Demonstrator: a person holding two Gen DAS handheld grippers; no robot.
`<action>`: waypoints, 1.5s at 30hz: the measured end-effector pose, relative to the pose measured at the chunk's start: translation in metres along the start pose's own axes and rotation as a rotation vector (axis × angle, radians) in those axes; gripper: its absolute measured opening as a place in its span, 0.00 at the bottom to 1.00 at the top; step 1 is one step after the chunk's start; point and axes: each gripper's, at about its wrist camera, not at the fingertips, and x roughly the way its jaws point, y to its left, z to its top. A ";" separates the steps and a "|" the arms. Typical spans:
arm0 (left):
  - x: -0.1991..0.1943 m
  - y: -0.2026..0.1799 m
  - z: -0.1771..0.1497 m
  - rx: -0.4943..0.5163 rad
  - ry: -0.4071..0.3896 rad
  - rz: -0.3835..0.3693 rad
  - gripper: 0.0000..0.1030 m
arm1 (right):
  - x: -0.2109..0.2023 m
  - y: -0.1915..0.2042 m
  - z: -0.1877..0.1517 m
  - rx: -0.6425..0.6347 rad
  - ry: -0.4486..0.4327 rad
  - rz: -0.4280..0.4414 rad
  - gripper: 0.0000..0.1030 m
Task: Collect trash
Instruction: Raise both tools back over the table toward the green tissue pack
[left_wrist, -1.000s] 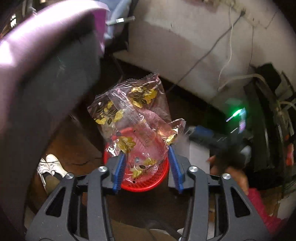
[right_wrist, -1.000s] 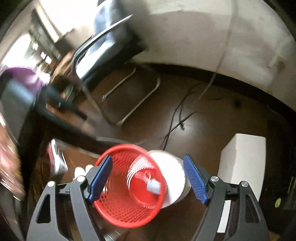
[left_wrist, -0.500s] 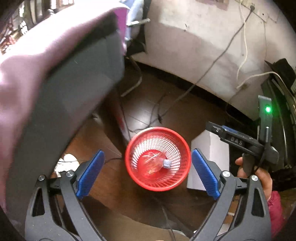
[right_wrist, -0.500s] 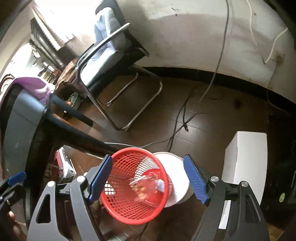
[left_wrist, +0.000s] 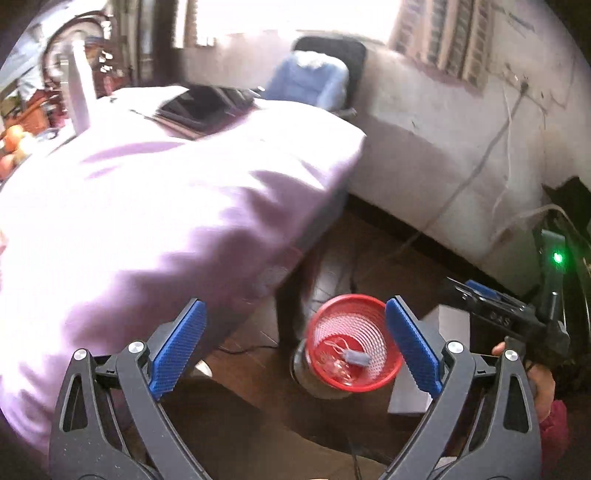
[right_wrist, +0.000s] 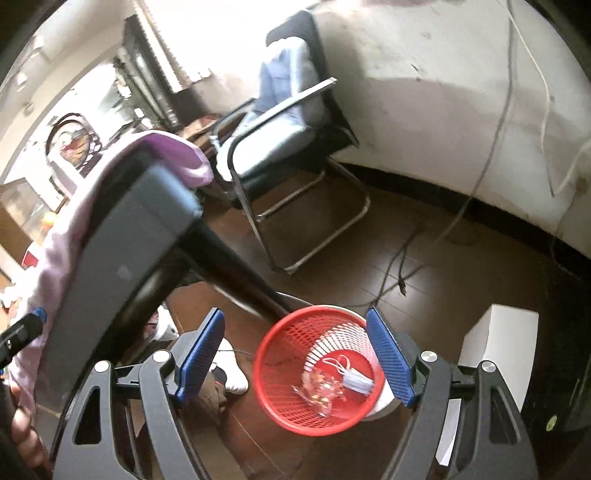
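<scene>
left gripper (left_wrist: 293, 350): fingers spread wide, holding nothing | right gripper (right_wrist: 293, 360): fingers spread wide, holding nothing | crumpled clear wrapper (right_wrist: 317, 389) and face mask (right_wrist: 356, 380): inside red mesh basket (right_wrist: 273, 373) on floor | behind: table with purple cloth (left_wrist: 147, 229), chair (right_wrist: 280, 122) near wall

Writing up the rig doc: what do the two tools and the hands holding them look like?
Both tools, left tool and right tool, are alike: black skeletal frames with triangular cutouts, silver pivot screws, and blue ribbed pads. Seen from the left wrist camera, the right tool's black body carries faint lettering and a green LED. The right hand is bare, with a pink-red sleeve.
</scene>
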 end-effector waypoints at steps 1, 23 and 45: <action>-0.007 0.007 -0.001 -0.013 -0.013 0.012 0.92 | -0.005 0.007 0.001 -0.013 -0.007 0.006 0.76; -0.191 0.223 -0.093 -0.537 -0.305 0.398 0.93 | -0.073 0.198 -0.015 -0.367 -0.068 0.234 0.88; -0.182 0.326 -0.135 -0.726 -0.187 0.577 0.93 | -0.055 0.383 -0.048 -0.671 0.005 0.485 0.88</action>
